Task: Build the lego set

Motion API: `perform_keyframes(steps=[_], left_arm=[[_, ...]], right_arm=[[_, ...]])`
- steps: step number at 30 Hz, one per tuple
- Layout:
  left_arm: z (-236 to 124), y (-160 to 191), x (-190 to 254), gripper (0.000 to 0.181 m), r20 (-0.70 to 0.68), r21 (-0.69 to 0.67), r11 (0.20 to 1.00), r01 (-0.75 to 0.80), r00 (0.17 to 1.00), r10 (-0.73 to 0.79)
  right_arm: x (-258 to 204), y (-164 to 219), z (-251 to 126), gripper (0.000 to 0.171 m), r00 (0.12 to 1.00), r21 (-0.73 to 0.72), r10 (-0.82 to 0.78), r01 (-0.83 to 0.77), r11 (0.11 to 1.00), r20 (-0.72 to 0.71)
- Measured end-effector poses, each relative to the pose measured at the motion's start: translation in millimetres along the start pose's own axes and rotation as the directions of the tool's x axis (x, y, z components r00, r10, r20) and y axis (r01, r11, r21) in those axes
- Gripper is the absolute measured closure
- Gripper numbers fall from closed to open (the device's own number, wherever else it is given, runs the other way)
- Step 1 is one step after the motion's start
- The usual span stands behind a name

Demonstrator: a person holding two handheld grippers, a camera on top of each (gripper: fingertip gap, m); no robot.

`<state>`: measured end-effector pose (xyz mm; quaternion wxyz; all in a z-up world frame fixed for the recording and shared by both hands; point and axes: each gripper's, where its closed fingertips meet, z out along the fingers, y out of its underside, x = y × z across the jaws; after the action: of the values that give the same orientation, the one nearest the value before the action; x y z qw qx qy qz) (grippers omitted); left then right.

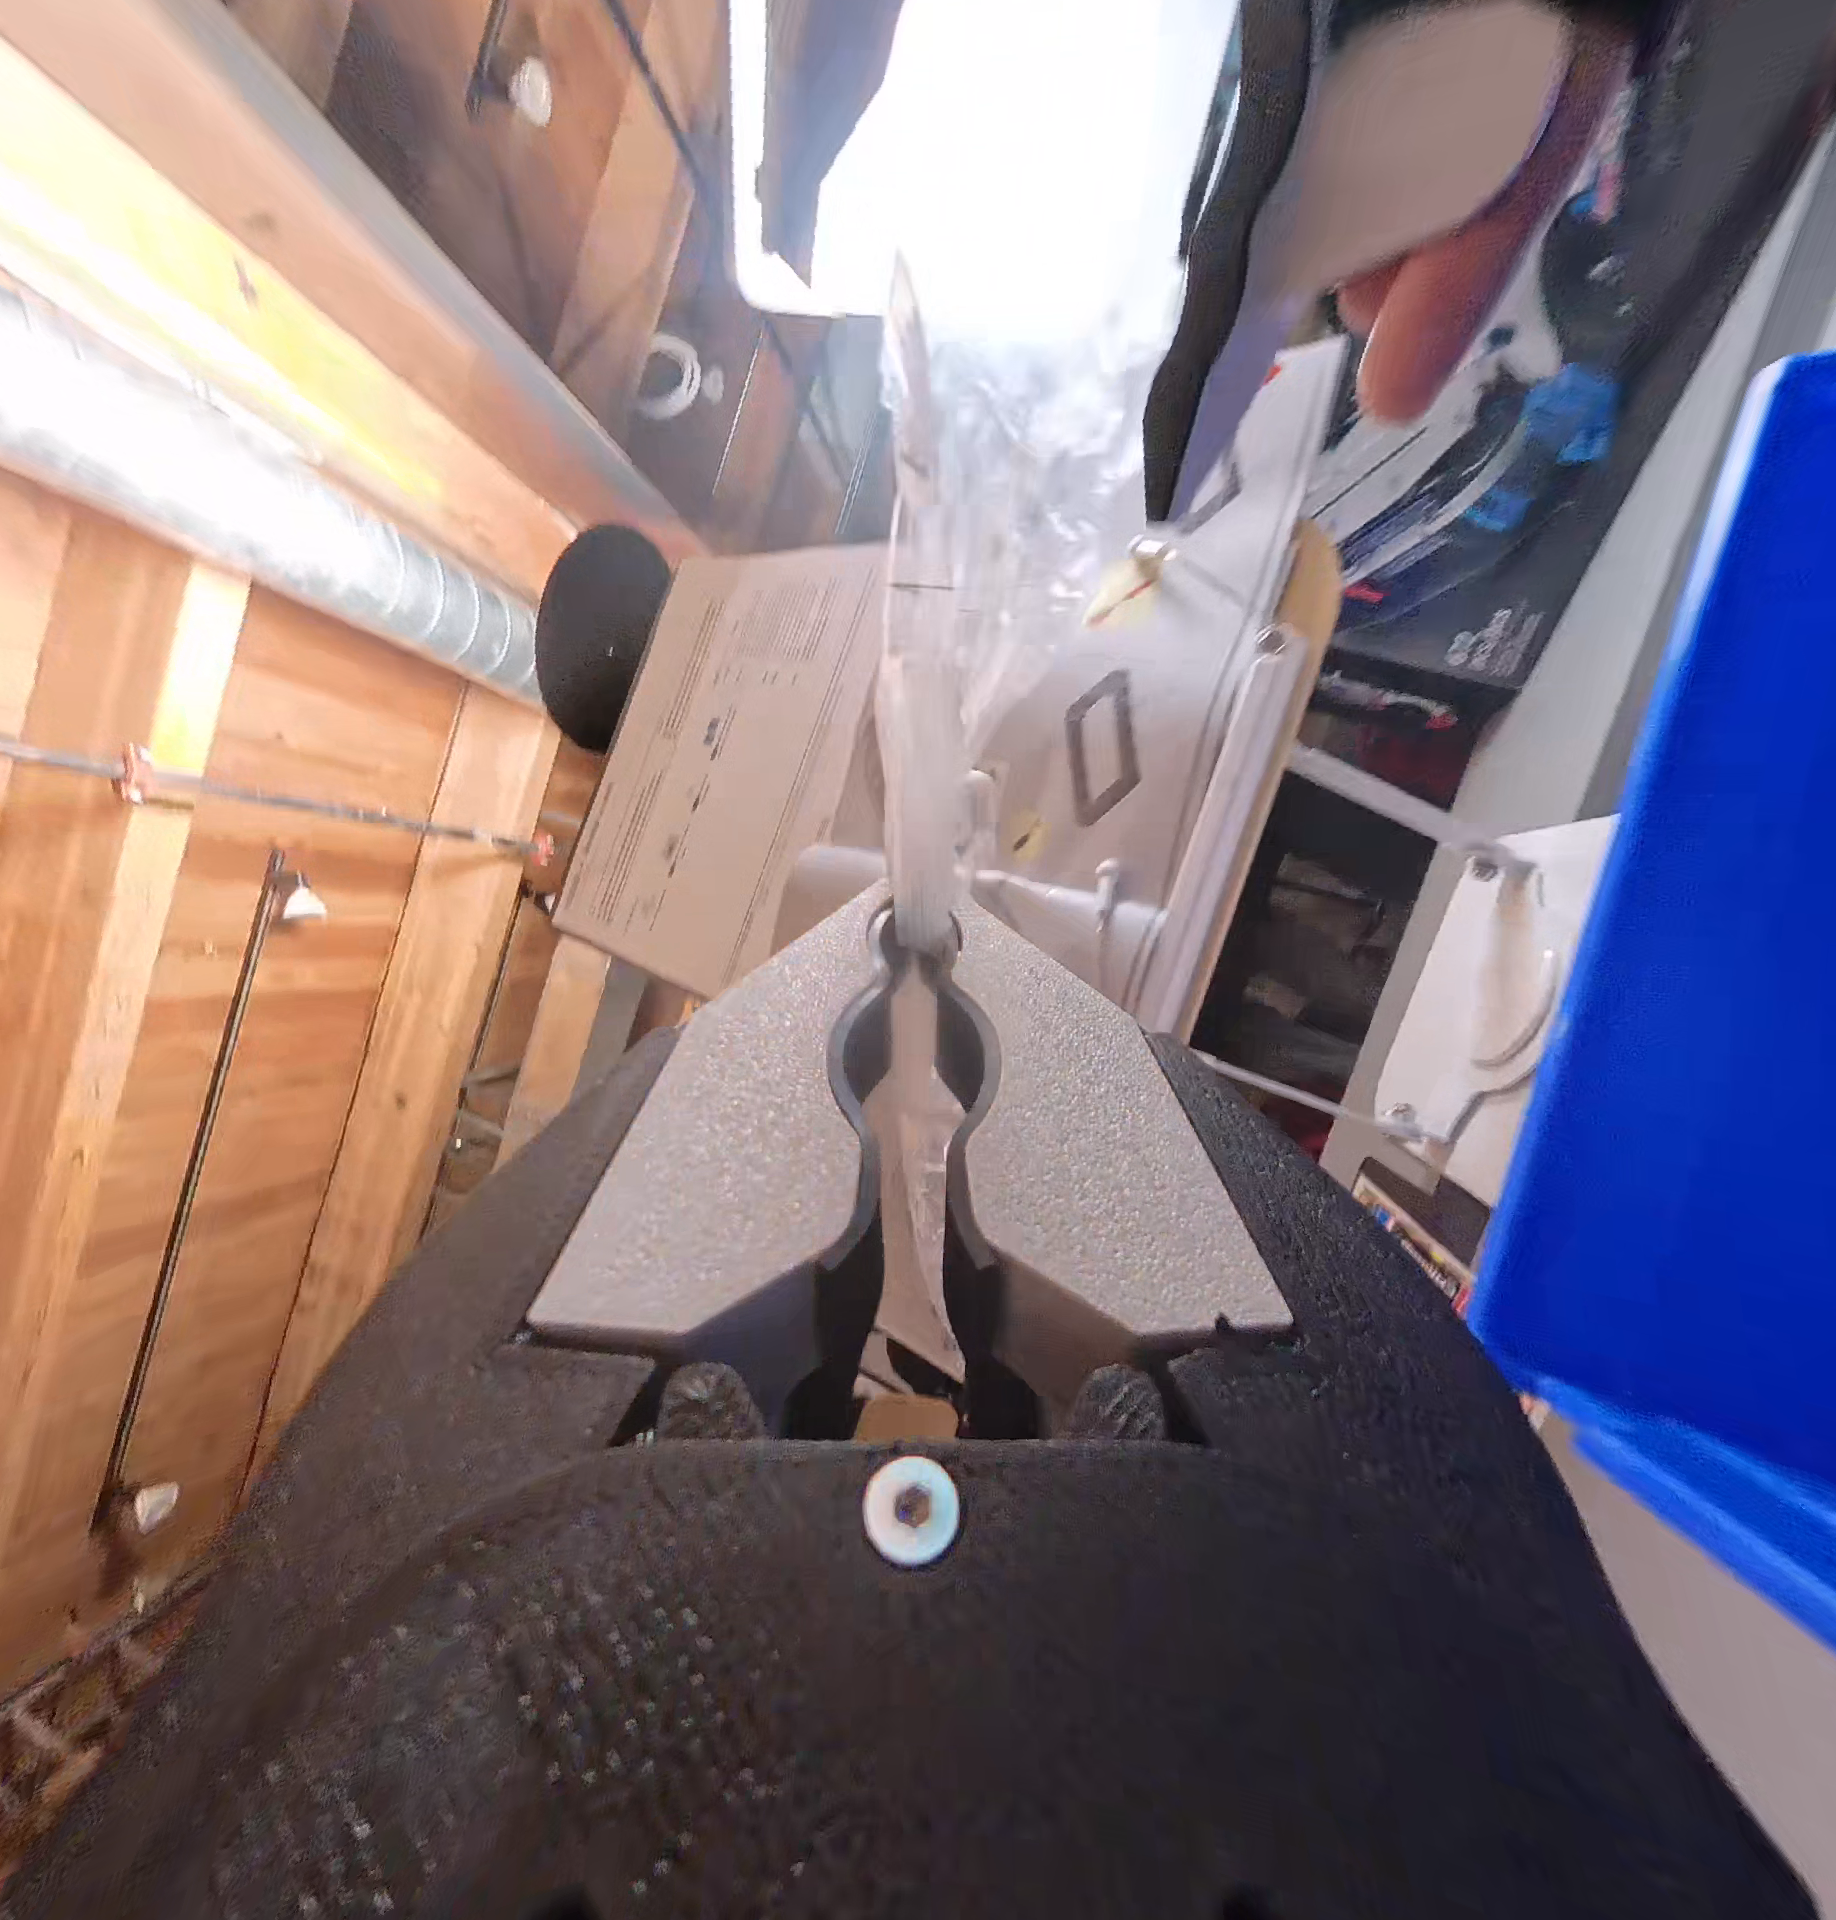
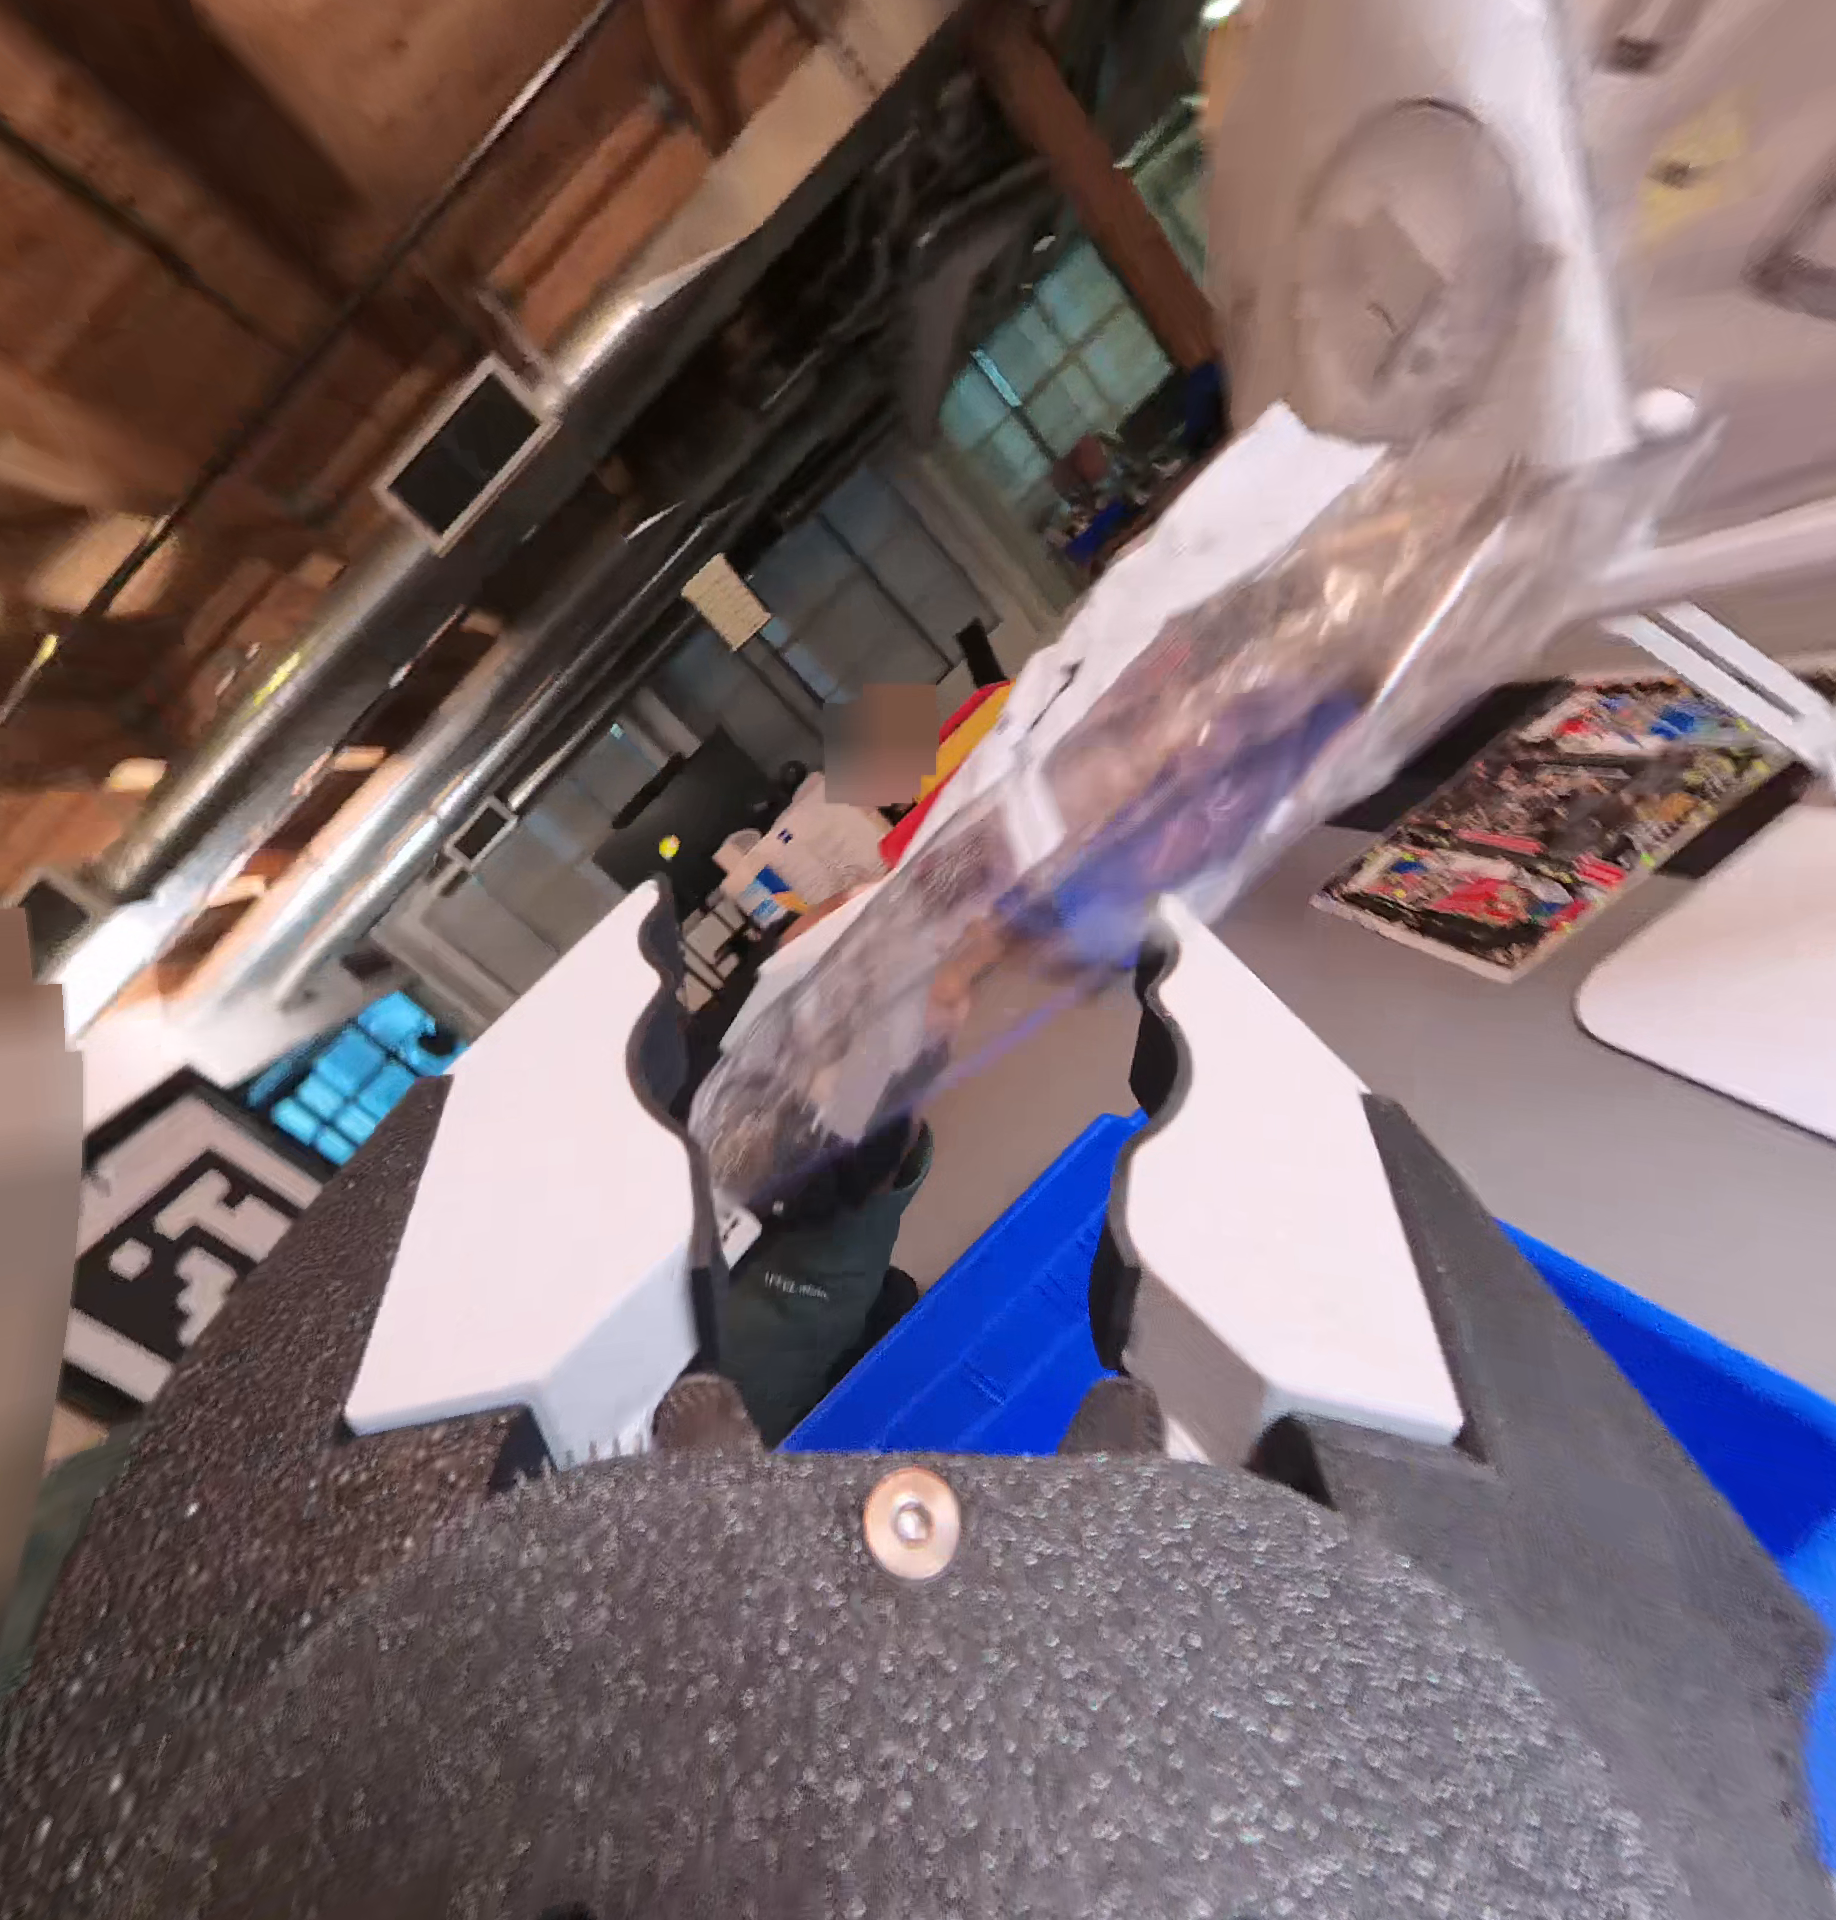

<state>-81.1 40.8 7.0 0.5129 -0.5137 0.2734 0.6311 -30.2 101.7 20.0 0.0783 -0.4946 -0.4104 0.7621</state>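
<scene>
While pinched at one edge by clenched left gripper (image 1: 919, 940), clear parts bag (image 2: 1090, 831) slanting lower-left to upper-right at frame centre, between spread, empty fingers of right gripper (image 2: 909, 935); blue bin (image 2: 997, 1340) beneath.

In your left wrist view, the plastic bag (image 1: 929, 582) sits pinched between the fingers of the left hand-held gripper (image 1: 916, 951) and extends ahead of them. The bin (image 1: 1714, 935) lies to the right. In your right wrist view, the bag (image 2: 1132, 821) crosses the gap of the right hand-held gripper (image 2: 909, 956). The bin (image 2: 1007, 1309) lies beneath, on the surface (image 2: 1516, 1091). The booklet (image 2: 1548, 821) lies farther right.
</scene>
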Motion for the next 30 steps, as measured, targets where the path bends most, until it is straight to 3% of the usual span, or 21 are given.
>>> perform_keyframes(steps=[1,3,4,7,8,9,11,13,14,16,17,19,20,22,25,27,30], left_arm=[[0,-6,7,0.181,-0.011,0.021,1.000,-0.012,1.000,0.012],[0,-9,15,0.181,-0.040,0.036,0.999,-0.023,0.999,0.024],[0,-11,17,0.180,-0.061,0.056,0.998,-0.003,0.998,0.007],[0,-5,21,0.140,-0.250,0.046,0.961,0.273,0.934,-0.254],[-1,-4,18,0.125,-0.336,0.008,0.895,0.446,0.844,-0.418],[-3,-5,12,0.117,-0.422,-0.037,0.775,0.631,0.693,-0.584],[-12,-9,-15,0.112,-0.557,-0.112,0.413,0.904,0.287,-0.779],[-19,1,-40,0.107,-0.616,-0.180,0.053,0.982,-0.070,-0.785],[-21,6,-43,0.101,-0.638,-0.229,-0.069,0.971,-0.203,-0.743],[-30,-2,-45,0.089,-0.690,-0.338,-0.220,0.915,-0.400,-0.603],[-33,-11,-46,0.088,-0.707,-0.379,-0.255,0.890,-0.456,-0.541],[-39,-31,-42,0.097,-0.729,-0.446,-0.249,0.860,-0.510,-0.456],[-45,-42,-38,0.115,-0.739,-0.490,-0.224,0.843,-0.538,-0.406],[-48,-51,-22,0.181,-0.729,-0.542,-0.127,0.831,-0.539,-0.422],[-36,-27,3,0.181,-0.662,-0.555,-0.005,0.832,-0.446,-0.602],[-32,-23,21,0.181,-0.630,-0.580,0.066,0.812,-0.395,-0.669],[-25,-18,31,0.181,-0.592,-0.597,0.081,0.798,-0.371,-0.715]], right_arm=[[13,0,-3,0.098,0.999,0.016,0.049,-0.049,0.999,-0.023],[22,-12,-15,0.164,0.997,0.093,0.076,-0.079,0.993,0.026],[21,-17,-21,0.171,0.997,0.106,0.060,-0.066,0.992,0.058],[-1,-26,-42,0.171,0.977,0.105,-0.132,0.116,0.988,0.167],[-10,-31,-53,0.171,0.962,0.118,-0.178,0.156,0.981,0.209],[-17,-34,-63,0.171,0.946,0.121,-0.223,0.199,0.973,0.234],[-29,-30,-79,0.171,0.909,0.101,-0.310,0.293,0.951,0.280],[-43,-21,-88,0.171,0.868,0.084,-0.346,0.339,0.937,0.355],[-46,-17,-87,0.171,0.859,0.075,-0.354,0.353,0.933,0.370],[-41,-3,-75,0.171,0.862,0.003,-0.360,0.384,0.923,0.357],[-41,10,-69,0.171,0.856,-0.051,-0.357,0.403,0.914,0.374],[-36,34,-57,0.171,0.845,-0.145,-0.371,0.453,0.880,0.386],[-32,39,-51,0.171,0.846,-0.168,-0.385,0.468,0.868,0.370],[-32,44,-49,0.171,0.845,-0.187,-0.372,0.465,0.865,0.384],[-8,41,-64,0.171,0.822,-0.212,-0.484,0.552,0.807,0.300],[6,43,-69,0.171,0.844,-0.246,-0.463,0.525,0.814,0.269],[21,38,-74,0.171,0.855,-0.272,-0.476,0.517,0.812,0.205]])
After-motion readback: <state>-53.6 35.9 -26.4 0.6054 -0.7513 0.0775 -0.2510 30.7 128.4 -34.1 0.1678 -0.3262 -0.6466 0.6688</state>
